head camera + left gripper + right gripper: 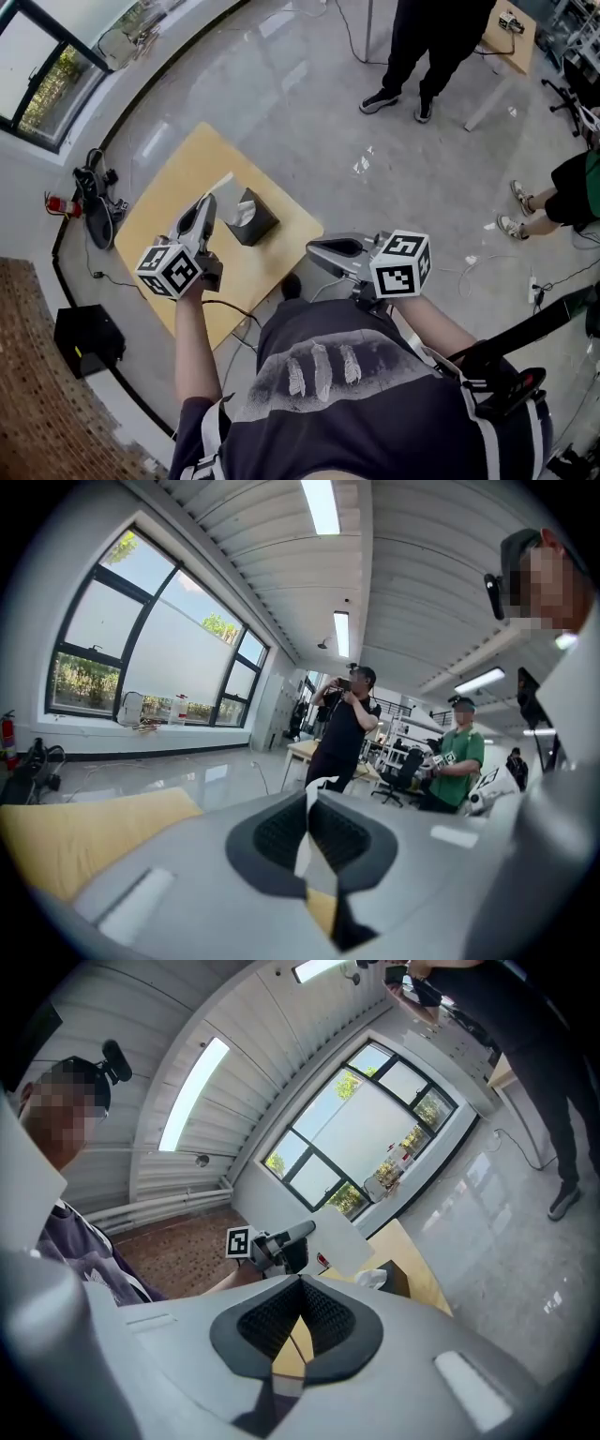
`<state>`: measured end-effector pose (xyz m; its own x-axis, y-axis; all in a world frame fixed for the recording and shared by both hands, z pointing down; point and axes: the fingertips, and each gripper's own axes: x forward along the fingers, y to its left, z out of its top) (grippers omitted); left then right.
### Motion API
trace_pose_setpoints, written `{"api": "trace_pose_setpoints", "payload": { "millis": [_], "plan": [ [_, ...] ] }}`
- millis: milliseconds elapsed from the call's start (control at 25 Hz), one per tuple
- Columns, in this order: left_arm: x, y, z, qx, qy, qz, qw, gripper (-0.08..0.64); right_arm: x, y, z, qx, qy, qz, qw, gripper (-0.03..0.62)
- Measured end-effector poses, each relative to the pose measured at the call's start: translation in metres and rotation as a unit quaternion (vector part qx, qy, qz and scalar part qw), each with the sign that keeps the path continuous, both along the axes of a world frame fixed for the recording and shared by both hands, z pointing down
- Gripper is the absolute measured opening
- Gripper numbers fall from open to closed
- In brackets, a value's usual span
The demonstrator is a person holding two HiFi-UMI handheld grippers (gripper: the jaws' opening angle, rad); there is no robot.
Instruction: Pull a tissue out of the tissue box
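A dark tissue box [253, 223] stands on the yellow table [178, 178], and a white tissue pokes out of its top. My left gripper [208, 199] hangs above the table just left of the box. It is shut on a white tissue [223, 181] that hangs free of the box. That tissue shows as a thin white strip [307, 841] pinched between the left jaws. From the right gripper view the same sheet [349, 1241] hangs from the left gripper [305, 1230] above the box [401, 1283]. My right gripper [312, 250] hovers near the table's front corner, shut on nothing [300, 1283].
A person in black [422, 47] stands beyond the table beside a second table [511, 37]. Another person sits at the right edge [562, 187]. A black case [84, 339], cables and a red extinguisher [58, 203] lie on the floor at the left.
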<state>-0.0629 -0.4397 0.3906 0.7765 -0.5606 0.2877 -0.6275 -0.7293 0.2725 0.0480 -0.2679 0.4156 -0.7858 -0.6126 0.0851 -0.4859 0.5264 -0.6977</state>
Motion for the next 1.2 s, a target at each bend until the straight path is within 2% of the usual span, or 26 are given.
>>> {"api": "trace_pose_setpoints", "payload": {
  "millis": [200, 480, 680, 920, 1200],
  "plan": [
    [-0.014, 0.026, -0.021, 0.020, 0.012, -0.023, 0.9995, 0.003, -0.002, 0.012, -0.005, 0.026, 0.001, -0.022, 0.999, -0.006],
    [0.012, 0.106, -0.041, 0.020, 0.016, -0.049, 0.9985, 0.003, 0.025, 0.063, -0.013, 0.028, -0.013, -0.060, 0.998, -0.005],
    [0.007, 0.149, -0.035, 0.000, 0.009, -0.055, 0.9985, 0.003, 0.015, 0.083, -0.018, 0.025, -0.020, -0.084, 0.996, -0.005],
    [-0.004, 0.177, -0.031, -0.016, 0.014, -0.058, 0.9981, 0.003, -0.003, 0.094, -0.016, 0.018, -0.022, -0.100, 0.995, -0.003],
    [-0.013, 0.203, -0.037, -0.011, 0.043, -0.052, 0.9976, 0.003, -0.024, 0.110, -0.018, 0.021, -0.002, -0.116, 0.993, -0.003]
  ]
}}
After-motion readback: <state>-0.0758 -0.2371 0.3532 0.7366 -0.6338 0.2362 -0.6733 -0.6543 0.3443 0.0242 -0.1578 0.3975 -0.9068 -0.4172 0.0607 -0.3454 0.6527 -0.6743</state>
